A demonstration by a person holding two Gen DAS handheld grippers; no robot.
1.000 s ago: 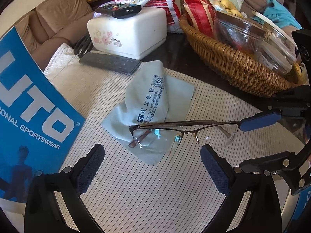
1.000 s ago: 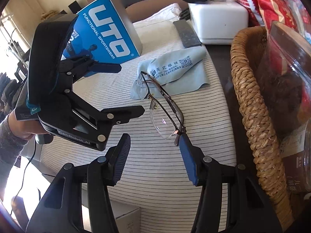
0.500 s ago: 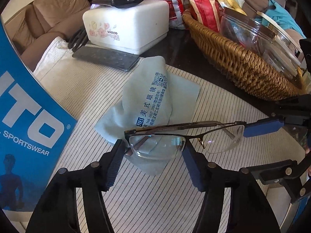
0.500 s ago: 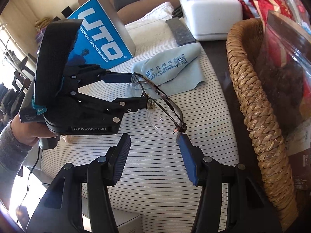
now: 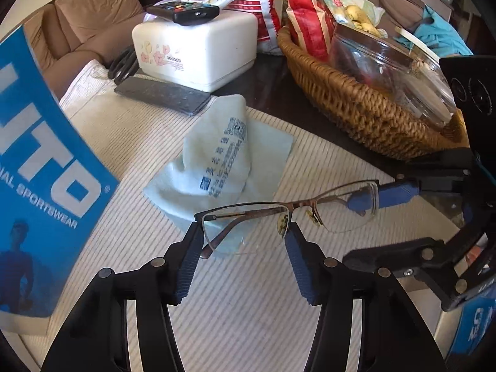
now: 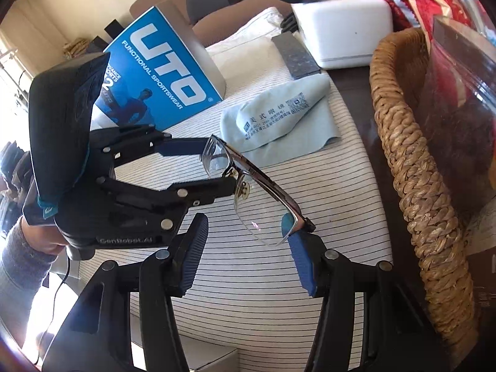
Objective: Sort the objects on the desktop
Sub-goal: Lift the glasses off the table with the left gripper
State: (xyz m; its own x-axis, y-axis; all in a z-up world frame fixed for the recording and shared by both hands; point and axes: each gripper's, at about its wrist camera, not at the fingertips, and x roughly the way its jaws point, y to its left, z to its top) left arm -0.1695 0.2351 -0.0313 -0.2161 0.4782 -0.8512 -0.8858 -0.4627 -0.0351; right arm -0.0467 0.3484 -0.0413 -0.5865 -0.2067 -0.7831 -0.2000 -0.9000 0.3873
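A pair of thin metal-framed glasses [image 5: 288,214] is held above the striped mat, also seen in the right wrist view [image 6: 248,186]. My left gripper [image 5: 245,238] is shut on the glasses, its pads against both edges of one lens. My right gripper [image 6: 245,241] is open; its right pad touches the frame's other end and its left pad is clear of it. A light blue lens cloth [image 5: 223,161] lies crumpled on the mat just beyond the glasses.
A blue UTO box [image 5: 40,161] stands at the left. A white box [image 5: 195,52] with a remote [image 5: 183,12] on top, a dark flat remote [image 5: 161,94], and a wicker basket [image 5: 356,105] with snacks and a jar lie at the back and right.
My left gripper moved forward and closed onto one lens of the glasses. The glasses have been lifted and tilted. My right gripper stays at the frame's other end.
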